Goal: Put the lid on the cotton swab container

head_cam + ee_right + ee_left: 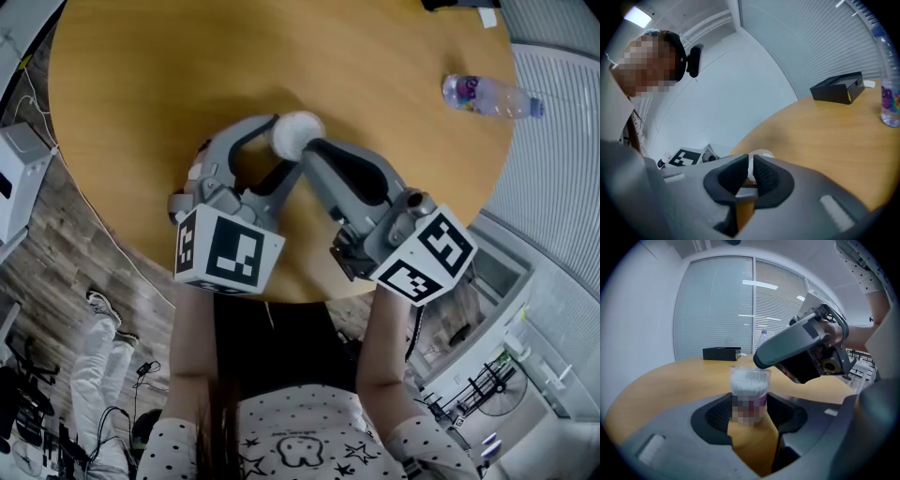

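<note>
The cotton swab container [749,394], a clear tub packed with white swabs, stands upright on the round wooden table [169,75]. My left gripper [749,414] is shut on it, one pad on each side. From above, only a white round top [298,134] shows where the two grippers meet. My right gripper [750,171] is shut on a thin pale edge, the lid [750,165], held just over the container. In the left gripper view the right gripper's grey finger [787,345] comes in from the upper right, its tip at the container's rim. Whether the lid sits fully on the rim I cannot tell.
A water bottle [490,97] lies at the table's far right. A black box [836,89] sits near the far edge, by the blinds. The table's near edge runs just under both grippers. Cables and a shoe lie on the floor at the left.
</note>
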Available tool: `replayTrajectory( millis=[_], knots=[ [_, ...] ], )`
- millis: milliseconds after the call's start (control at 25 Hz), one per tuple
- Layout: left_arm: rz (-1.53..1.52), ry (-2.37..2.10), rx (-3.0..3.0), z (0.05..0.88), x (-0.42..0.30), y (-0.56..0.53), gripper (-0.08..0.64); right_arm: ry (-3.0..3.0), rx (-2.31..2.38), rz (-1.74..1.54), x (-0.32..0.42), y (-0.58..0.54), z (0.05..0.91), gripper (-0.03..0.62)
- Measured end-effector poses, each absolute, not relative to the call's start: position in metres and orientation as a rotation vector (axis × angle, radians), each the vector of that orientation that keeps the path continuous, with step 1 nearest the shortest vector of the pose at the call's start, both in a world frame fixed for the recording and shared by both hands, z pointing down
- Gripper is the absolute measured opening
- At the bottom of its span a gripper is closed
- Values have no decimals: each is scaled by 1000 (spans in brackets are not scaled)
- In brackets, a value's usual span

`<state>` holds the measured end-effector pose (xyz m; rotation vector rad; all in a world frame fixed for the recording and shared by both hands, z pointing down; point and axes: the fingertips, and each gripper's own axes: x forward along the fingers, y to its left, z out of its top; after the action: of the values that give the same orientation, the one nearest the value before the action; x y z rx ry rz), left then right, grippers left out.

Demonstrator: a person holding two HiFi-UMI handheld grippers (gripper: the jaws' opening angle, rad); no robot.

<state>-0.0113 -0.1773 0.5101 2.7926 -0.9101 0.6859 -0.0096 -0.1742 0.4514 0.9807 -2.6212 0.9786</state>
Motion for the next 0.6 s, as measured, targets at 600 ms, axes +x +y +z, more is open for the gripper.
replayTrajectory(
  millis=[600],
  knots=[
    [683,-916,2793,509,-12,-177,241,-2464,1015,504,-21,-175,454,5]
  ],
)
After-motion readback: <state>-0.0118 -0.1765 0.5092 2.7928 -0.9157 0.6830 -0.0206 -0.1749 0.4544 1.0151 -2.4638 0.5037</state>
